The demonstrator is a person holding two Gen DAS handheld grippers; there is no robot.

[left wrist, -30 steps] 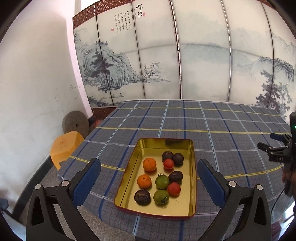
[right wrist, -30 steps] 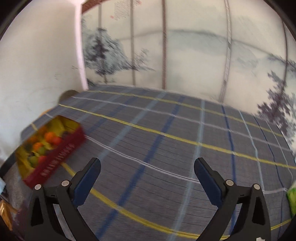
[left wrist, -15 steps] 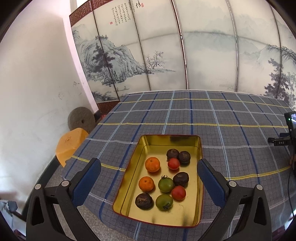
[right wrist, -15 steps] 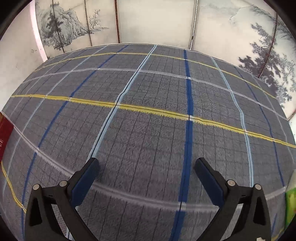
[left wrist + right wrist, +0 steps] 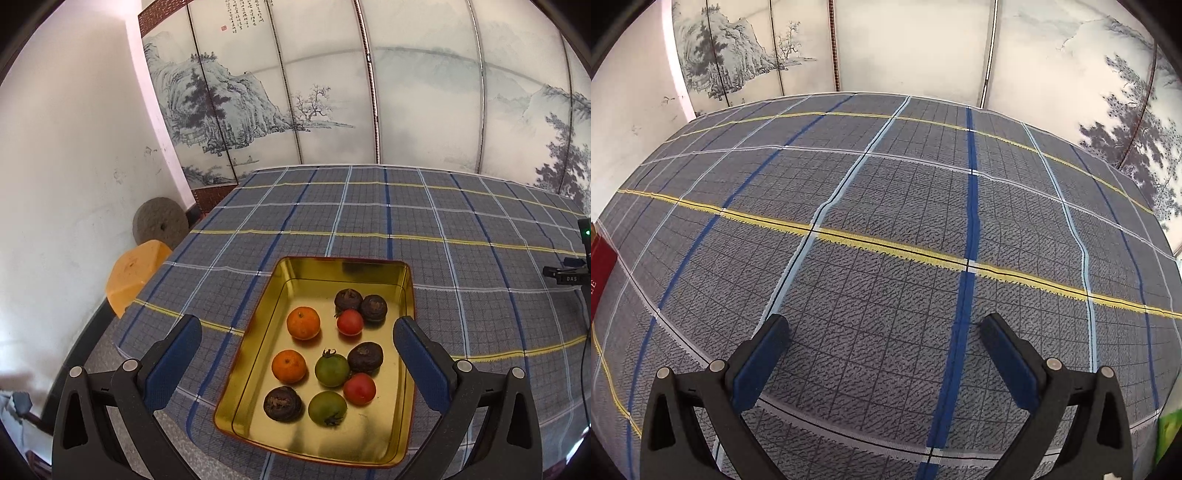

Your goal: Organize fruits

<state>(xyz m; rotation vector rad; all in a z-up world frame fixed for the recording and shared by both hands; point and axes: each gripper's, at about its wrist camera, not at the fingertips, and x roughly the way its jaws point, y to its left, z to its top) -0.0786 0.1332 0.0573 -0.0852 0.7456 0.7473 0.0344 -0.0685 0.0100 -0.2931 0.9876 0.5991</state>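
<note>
In the left wrist view, a gold tray [image 5: 407, 295] with a red outer rim is seen lying on the table [image 5: 369, 221], which is covered by a grey plaid cloth. The tray's long axis runs away from the camera, leaning slightly to the right, and its near short end lies close to the table's near edge. Nine fruits are held in it: two oranges [image 5: 303, 323] along the left side, two green tomatoes [image 5: 331, 369] in the near middle, two red tomatoes [image 5: 359, 388], and four dark wrinkled fruits [image 5: 365, 357], two of them touching at the far right. The far end of the tray floor is left bare. The left tongs [image 5: 297, 334] are held apart above the tray's near half, nothing between the blue pads. Open cloth is seen beyond and to the right of the tray. The right tongs appear as a dark shape at the right edge. Off the table's left edge, an orange stool [image 5: 135, 271] and a round millstone [image 5: 160, 221] stand against the wall, and a painted screen [image 5: 332, 92] is set behind.

In the right wrist view, the fruits are not shown; only a red strip of the tray's side [image 5: 600, 269] is caught at the far left. The right tongs [image 5: 884, 332] are held apart and empty over bare cloth, with the table's far and right edges visible before the screen.
</note>
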